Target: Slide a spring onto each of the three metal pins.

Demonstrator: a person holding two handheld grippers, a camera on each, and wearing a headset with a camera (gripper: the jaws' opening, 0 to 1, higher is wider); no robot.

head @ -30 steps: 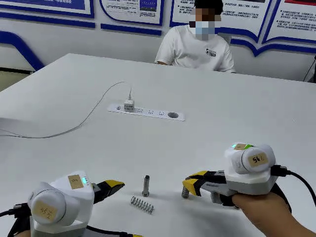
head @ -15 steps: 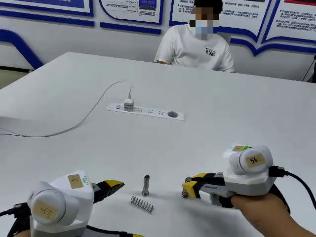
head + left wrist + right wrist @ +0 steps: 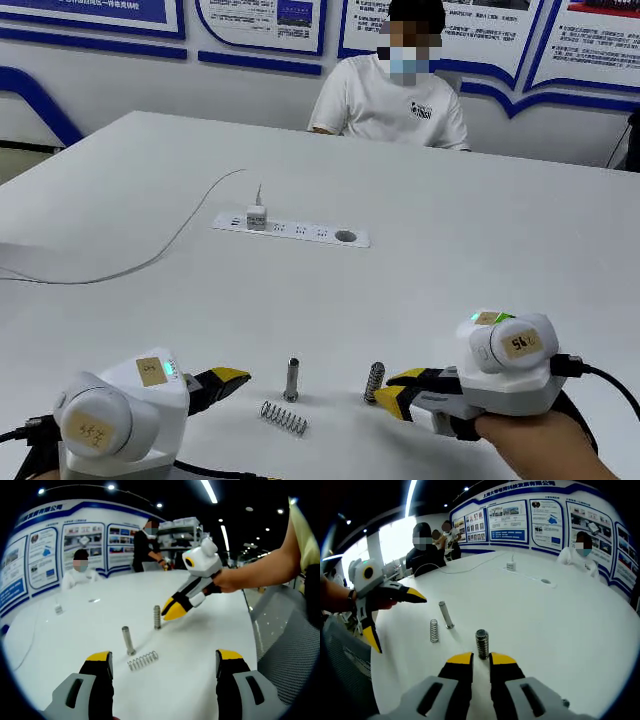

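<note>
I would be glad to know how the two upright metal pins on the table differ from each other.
The bare pin has a smooth, uncovered shaft; the sprung pin wears a spring coiled around it. The bare pin has a loose spring lying near its foot; the sprung pin stands right at the tips of the right gripper. Both stand upright on the white table.

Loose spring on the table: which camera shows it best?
The left gripper view: the spring lies close ahead, side-on, coils distinct. The head view shows it small beside the bare pin; the right gripper view shows it foreshortened, at left.
</note>
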